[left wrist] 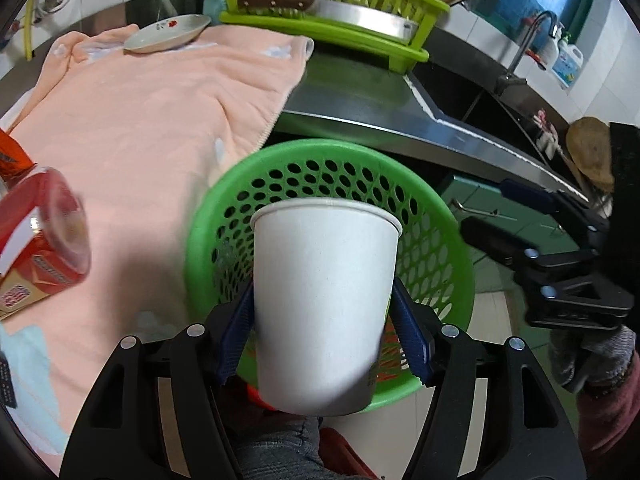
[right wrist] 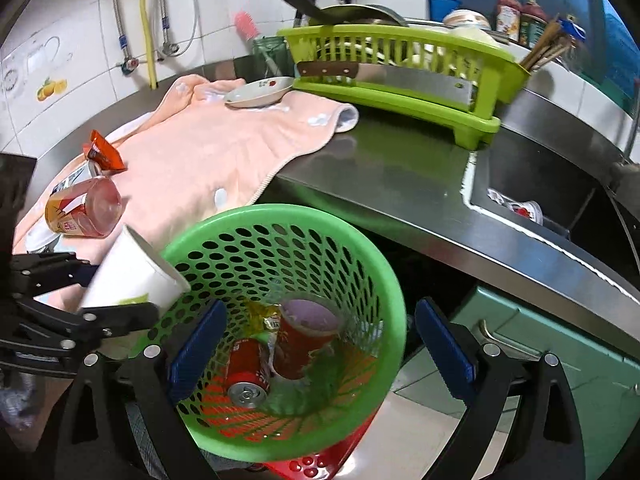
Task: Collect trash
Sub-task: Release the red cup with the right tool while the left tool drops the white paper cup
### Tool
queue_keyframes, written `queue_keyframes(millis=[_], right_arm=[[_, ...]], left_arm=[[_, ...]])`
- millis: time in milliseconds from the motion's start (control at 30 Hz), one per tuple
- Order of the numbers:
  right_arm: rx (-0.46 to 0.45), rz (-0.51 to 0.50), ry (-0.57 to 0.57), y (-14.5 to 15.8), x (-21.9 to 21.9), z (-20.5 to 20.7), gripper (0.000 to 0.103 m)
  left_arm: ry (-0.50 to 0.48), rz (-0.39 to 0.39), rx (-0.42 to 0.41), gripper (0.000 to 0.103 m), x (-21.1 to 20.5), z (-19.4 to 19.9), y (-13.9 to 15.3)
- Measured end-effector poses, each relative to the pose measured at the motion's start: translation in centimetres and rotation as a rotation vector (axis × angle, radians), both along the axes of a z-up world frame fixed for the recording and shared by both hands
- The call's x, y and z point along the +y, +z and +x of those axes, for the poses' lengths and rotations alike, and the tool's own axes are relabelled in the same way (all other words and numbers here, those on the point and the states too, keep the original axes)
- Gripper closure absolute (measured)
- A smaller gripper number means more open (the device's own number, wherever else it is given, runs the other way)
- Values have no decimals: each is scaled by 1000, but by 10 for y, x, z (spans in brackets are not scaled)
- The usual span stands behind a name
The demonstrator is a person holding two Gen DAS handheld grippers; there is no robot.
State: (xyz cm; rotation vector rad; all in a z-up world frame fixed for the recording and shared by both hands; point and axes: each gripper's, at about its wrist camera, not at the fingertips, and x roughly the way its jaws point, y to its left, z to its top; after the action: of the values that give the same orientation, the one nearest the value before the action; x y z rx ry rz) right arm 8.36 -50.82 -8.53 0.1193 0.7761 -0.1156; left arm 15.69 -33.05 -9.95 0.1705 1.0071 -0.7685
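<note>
My left gripper (left wrist: 322,308) is shut on a white paper cup (left wrist: 324,300), its blue pads pressed against both sides. The cup hangs tilted over the near rim of a green perforated basket (left wrist: 320,148). The right wrist view shows the same cup (right wrist: 132,276) at the basket's (right wrist: 280,212) left edge. My right gripper (right wrist: 320,312) stands open above the basket with nothing between its pads. In the basket lie a red can (right wrist: 246,372), a red cup (right wrist: 304,340) and a yellow wrapper (right wrist: 264,312).
On the pink towel (right wrist: 208,152) lie a red-lidded tub (right wrist: 84,208) and an orange wrapper (right wrist: 104,152). A plate (right wrist: 260,92) and a green dish rack (right wrist: 400,72) stand at the back. At the right, the sink (right wrist: 560,184) holds a small white pot (right wrist: 524,212).
</note>
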Motion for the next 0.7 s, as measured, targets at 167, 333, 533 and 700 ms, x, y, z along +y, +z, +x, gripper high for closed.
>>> queue_keyframes(millis=[167, 333, 533, 700], right_arm=[[-9, 30, -16, -3, -7, -8, 11], [-21, 52, -9, -3, -7, -11, 11], [-49, 67, -4, 5, 2, -13, 11], [-59, 66, 17, 13, 16, -12, 11]], left_arm=[[-2, 5, 16, 32, -5, 3, -6], [-5, -4, 15, 29, -4, 2, -6], [7, -26, -3, 21, 7, -4, 5], [25, -36, -40, 21, 26, -11, 18]])
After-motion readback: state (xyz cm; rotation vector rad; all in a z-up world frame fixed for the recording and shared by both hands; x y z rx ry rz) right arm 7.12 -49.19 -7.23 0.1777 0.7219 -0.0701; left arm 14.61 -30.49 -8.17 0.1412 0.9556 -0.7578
